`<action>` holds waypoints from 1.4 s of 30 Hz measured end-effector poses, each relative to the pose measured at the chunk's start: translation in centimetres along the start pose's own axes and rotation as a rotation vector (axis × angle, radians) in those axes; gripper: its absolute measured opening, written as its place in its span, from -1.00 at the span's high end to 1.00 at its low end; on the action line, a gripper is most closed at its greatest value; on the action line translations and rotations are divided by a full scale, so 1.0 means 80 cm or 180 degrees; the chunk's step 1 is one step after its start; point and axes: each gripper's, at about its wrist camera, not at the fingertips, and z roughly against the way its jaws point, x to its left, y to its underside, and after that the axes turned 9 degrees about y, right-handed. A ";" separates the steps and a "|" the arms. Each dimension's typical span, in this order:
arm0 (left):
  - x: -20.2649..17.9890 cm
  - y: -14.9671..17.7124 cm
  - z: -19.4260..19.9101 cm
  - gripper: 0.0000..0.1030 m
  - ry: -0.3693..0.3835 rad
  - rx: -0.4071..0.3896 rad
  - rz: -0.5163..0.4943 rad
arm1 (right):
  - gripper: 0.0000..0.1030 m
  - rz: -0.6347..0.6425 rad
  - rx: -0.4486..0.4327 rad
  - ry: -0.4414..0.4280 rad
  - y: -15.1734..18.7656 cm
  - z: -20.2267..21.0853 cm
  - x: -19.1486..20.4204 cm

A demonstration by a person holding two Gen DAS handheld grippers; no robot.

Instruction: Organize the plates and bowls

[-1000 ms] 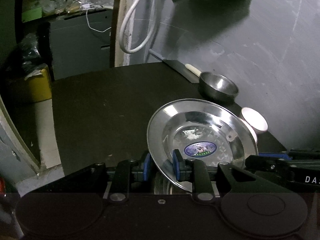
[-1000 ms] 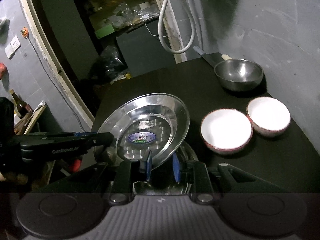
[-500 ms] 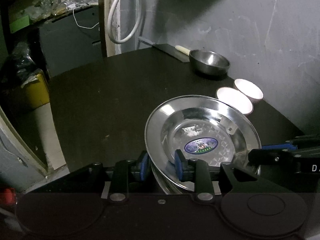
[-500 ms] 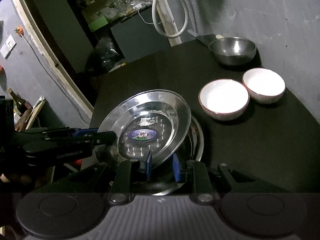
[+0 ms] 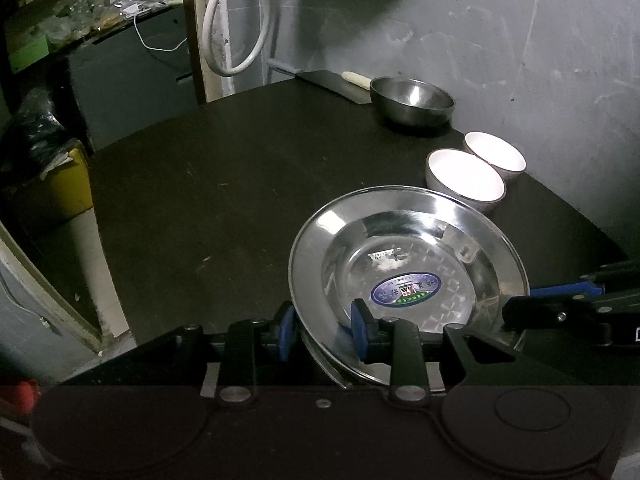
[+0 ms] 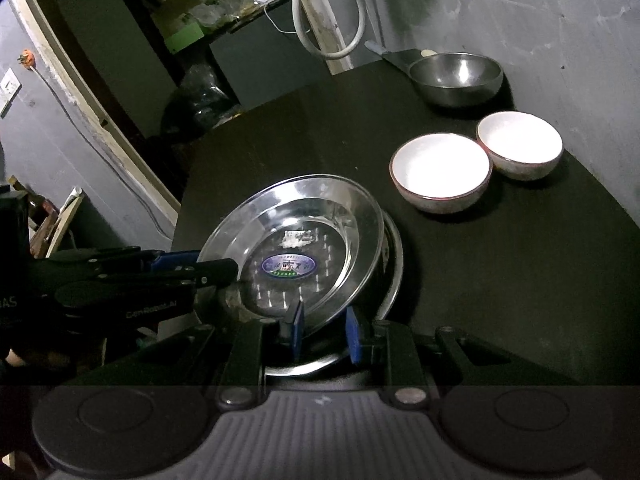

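Observation:
A steel plate (image 5: 404, 256) (image 6: 304, 232) with a blue sticker leans tilted over a second steel plate (image 6: 394, 264) on the black table (image 5: 220, 180). My left gripper (image 5: 323, 334) straddles its near rim with the blue pads slightly apart from the metal, jaws loosened. My right gripper (image 6: 325, 336) is shut on the opposite rim. Each gripper also shows in the other's view: the left gripper (image 6: 192, 270) and the right gripper (image 5: 560, 308). Two white bowls (image 6: 440, 168) (image 6: 518, 142) and a steel bowl (image 6: 456, 72) stand along the wall.
A cleaver (image 5: 332, 82) lies behind the steel bowl (image 5: 412, 98) at the table's far corner. A white hose (image 5: 236, 20) hangs on the wall. The grey wall runs along the table's right side; a yellow box (image 5: 68, 184) sits on the floor left.
Both grippers have brought the plate down onto the lower plate. The left jaws have widened a little around the rim. The right gripper's hold has not changed.

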 end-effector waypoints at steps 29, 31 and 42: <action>-0.008 -0.001 -0.013 0.30 -0.0072 0.0128 -0.0060 | 0.51 0.0014 0.0070 0.0032 -0.003 -0.005 0.004; -0.009 -0.001 -0.014 0.30 -0.0075 0.0131 -0.0062 | 0.51 0.0012 0.0070 0.0033 -0.003 -0.005 0.004; -0.009 0.000 -0.014 0.30 -0.0088 0.0134 -0.0056 | 0.49 0.0034 0.0073 0.0039 -0.002 -0.005 0.004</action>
